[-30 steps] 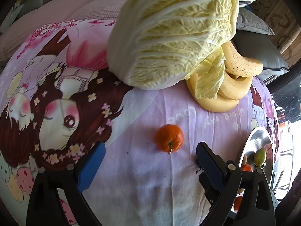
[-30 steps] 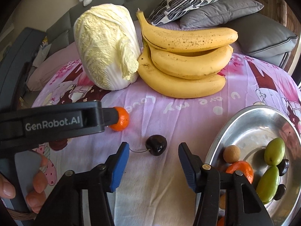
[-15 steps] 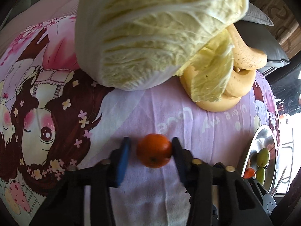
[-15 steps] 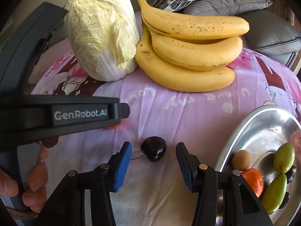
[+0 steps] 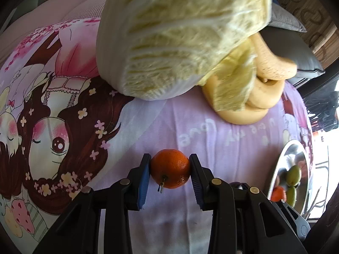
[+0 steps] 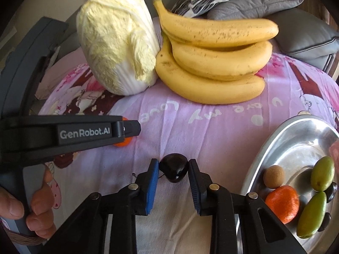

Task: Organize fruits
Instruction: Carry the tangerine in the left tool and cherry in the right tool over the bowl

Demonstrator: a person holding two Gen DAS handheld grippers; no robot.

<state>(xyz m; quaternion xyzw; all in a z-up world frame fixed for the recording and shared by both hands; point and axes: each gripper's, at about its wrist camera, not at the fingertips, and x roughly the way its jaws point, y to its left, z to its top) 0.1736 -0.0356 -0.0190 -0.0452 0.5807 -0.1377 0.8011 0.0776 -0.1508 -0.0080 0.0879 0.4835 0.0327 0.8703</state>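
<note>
orange against the lilac printed cloth (image 5: 211, 131), a small mandarin (image 5: 170, 171) is pinched between the 2 blue-padded fingers of the left gripper (image 5: 170, 172), both pads pressed to its sides, its stem turned toward the camera. a dark cherry (image 6: 174, 167) is bracketed by the right gripper (image 6: 173, 170), the jaws drawn in until they touch or nearly touch its flanks; a firm hold cannot be told. a steel dish (image 6: 296, 139) is seen to the right, holding 2 green fruits, a mandarin and a brown fruit. a cabbage (image 6: 116, 42) and 3 bananas (image 6: 218, 63) are set behind.
</note>
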